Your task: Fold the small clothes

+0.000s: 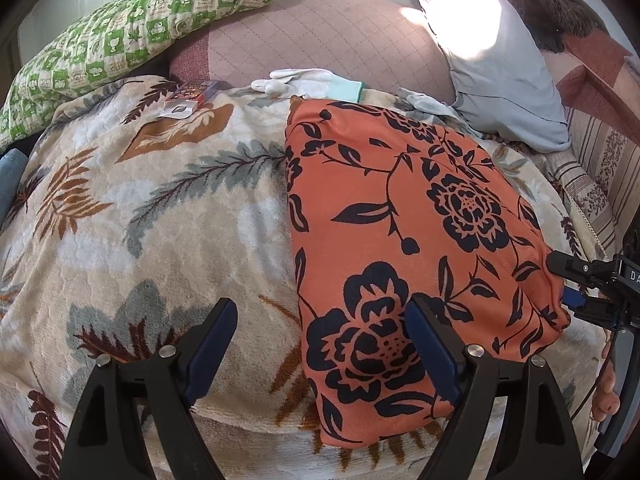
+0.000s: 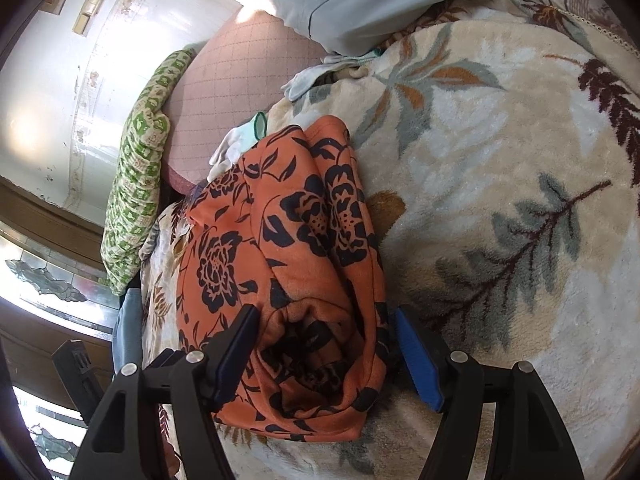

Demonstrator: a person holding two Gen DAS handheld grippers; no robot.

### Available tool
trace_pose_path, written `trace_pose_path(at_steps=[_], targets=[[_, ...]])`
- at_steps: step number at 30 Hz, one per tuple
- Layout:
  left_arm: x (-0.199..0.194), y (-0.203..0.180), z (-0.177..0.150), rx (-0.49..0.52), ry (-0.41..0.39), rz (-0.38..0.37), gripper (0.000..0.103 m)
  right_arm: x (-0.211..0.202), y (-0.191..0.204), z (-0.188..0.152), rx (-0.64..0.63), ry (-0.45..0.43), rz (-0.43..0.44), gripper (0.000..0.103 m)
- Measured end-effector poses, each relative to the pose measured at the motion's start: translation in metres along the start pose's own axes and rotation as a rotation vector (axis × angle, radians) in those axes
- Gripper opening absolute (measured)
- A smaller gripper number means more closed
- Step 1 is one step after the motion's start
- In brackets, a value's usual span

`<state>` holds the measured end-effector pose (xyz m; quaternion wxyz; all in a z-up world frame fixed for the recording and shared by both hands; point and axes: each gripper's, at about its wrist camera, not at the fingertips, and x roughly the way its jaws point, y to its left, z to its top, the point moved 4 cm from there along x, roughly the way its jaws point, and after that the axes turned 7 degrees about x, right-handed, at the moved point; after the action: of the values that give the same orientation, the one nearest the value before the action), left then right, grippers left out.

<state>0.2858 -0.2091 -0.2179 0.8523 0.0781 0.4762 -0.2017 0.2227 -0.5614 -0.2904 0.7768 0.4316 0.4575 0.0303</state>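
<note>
Left wrist view, from left to right: a green-and-cream checked quilted pillow (image 1: 132, 32) lay at the far left, and a small red printed box (image 1: 189, 94) sat on the cream plush blanket with leaf patterns (image 1: 160, 220). The left gripper (image 1: 324, 332) hung over that blanket with its jaws wide apart and nothing between them, its right finger over the near edge of the folded orange garment with black flowers (image 1: 404, 216). A white glove with a mint cuff (image 1: 308, 82) lay just behind the garment, beside a pale blue pillow (image 1: 500, 92).

In the right wrist view, the right gripper (image 2: 326, 354) straddled the garment's bunched near end. Its jaws stood apart, and neither pad visibly pressed the cloth. Open blanket lay to the right.
</note>
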Motion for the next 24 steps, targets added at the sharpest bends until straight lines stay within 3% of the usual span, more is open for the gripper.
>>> trace_pose_path(at_steps=[12,20,24], targets=[[0.005,-0.007,0.000,0.011,0.008,-0.002,0.086,0.001,-0.003,-0.004,-0.016,0.035,0.041,0.076],[0.009,-0.010,-0.001,0.009,0.016,-0.016,0.086,0.017,0.000,-0.016,-0.073,0.105,-0.024,0.077],[0.014,-0.012,-0.002,0.000,0.025,-0.045,0.086,0.021,-0.005,-0.015,-0.035,0.111,0.006,0.077]])
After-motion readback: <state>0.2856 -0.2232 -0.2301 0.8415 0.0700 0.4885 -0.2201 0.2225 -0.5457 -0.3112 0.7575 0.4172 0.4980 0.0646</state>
